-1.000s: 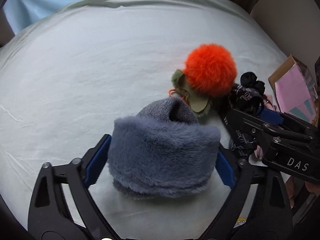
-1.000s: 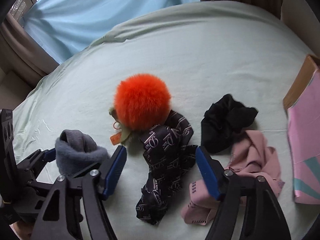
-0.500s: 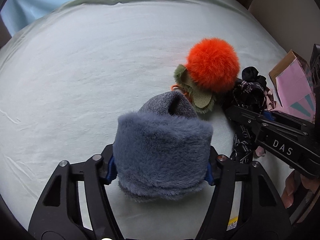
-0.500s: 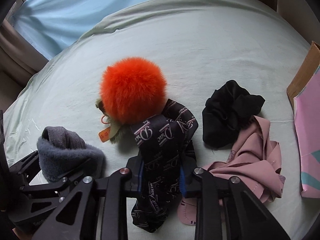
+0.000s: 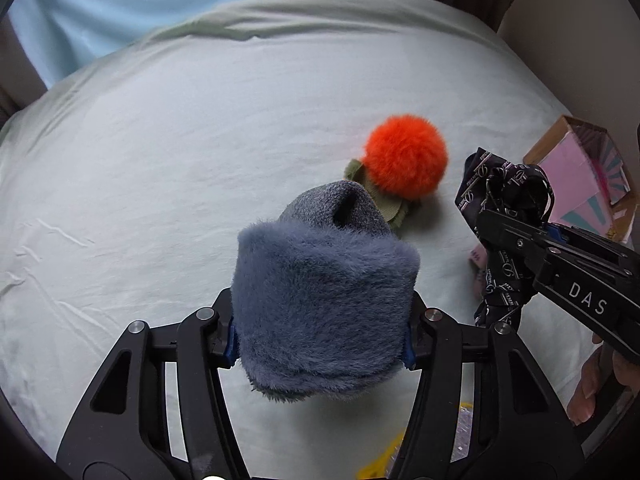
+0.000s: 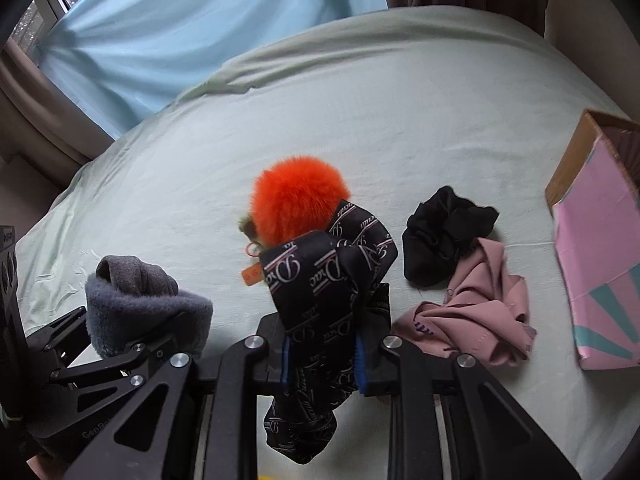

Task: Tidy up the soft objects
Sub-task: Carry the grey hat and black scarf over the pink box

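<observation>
My left gripper [image 5: 320, 340] is shut on a fluffy blue-grey hat [image 5: 324, 284] and holds it above the bed; the hat also shows in the right wrist view [image 6: 148, 312]. My right gripper [image 6: 322, 356] is shut on a black printed scarf [image 6: 332, 284], lifted off the sheet; the scarf also shows in the left wrist view [image 5: 504, 216]. An orange pom-pom with green leaves [image 5: 404, 164] lies on the bed behind both. A black cloth [image 6: 444, 236] and a pink cloth [image 6: 476, 308] lie to the right.
A pale green bed sheet [image 5: 160, 140] covers the whole surface. A cardboard box with pink and teal paper [image 6: 600, 240] stands at the right edge. A blue curtain [image 6: 180, 32] hangs behind the bed. Something yellow [image 5: 384, 460] shows at the bottom.
Both grippers closed, left on the hat and right on the scarf, and lifted them off the bed. The scarf now hangs from the right fingers.
</observation>
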`<action>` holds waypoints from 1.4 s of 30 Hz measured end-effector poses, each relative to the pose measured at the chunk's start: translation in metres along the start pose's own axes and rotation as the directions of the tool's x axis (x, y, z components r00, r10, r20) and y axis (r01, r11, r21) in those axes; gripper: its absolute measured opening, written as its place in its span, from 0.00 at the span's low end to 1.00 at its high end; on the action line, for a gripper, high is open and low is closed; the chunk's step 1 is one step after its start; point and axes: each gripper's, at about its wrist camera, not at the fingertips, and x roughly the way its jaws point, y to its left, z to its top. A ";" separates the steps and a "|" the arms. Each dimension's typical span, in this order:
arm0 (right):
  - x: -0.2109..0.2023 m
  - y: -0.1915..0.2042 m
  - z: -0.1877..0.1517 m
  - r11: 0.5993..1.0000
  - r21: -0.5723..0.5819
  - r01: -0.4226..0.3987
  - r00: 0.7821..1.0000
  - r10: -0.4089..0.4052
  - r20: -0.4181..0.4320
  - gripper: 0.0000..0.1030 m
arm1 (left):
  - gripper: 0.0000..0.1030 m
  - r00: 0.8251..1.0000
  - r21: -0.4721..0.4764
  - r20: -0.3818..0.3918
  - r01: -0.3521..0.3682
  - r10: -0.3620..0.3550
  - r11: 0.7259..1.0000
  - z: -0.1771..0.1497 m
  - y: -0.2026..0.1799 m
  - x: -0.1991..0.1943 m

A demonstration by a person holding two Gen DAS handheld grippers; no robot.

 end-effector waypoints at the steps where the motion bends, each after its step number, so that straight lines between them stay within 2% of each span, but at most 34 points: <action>1: -0.005 0.002 0.002 1.000 -0.001 -0.001 1.000 0.001 0.003 0.21 | 0.51 1.000 -0.002 0.005 -0.001 0.001 1.000 0.001 -0.002 -0.008; 10: -0.096 0.007 0.021 0.999 -0.005 -0.039 0.998 0.040 0.040 0.21 | 0.51 0.998 -0.030 0.060 -0.005 0.007 1.000 0.020 -0.029 -0.097; 15: -0.146 0.003 0.036 0.998 -0.010 -0.066 0.995 0.066 0.072 0.21 | 0.51 0.996 -0.044 0.092 -0.007 0.011 0.999 0.035 -0.057 -0.145; 21: -0.202 -0.024 0.059 0.994 -0.033 -0.103 0.989 0.106 0.103 0.21 | 0.51 0.992 -0.077 0.120 -0.014 0.023 0.997 0.051 -0.109 -0.186; 25: -0.234 -0.056 0.076 0.990 -0.072 -0.119 0.985 0.127 0.116 0.21 | 0.51 0.990 -0.110 0.136 -0.018 0.033 0.994 0.065 -0.153 -0.204; 32: -0.268 -0.136 0.105 0.990 -0.100 -0.097 0.986 0.109 0.129 0.21 | 0.51 0.992 -0.133 0.125 0.030 -0.013 0.991 0.094 -0.244 -0.188; 36: -0.269 -0.184 0.115 0.992 -0.104 -0.066 0.991 0.078 0.108 0.21 | 0.51 0.994 -0.127 0.100 0.059 -0.046 0.990 0.110 -0.300 -0.163; 42: -0.259 -0.256 0.126 0.997 -0.071 -0.023 0.998 0.028 0.062 0.21 | 0.51 0.995 -0.114 0.033 0.092 -0.089 0.989 0.127 -0.362 -0.119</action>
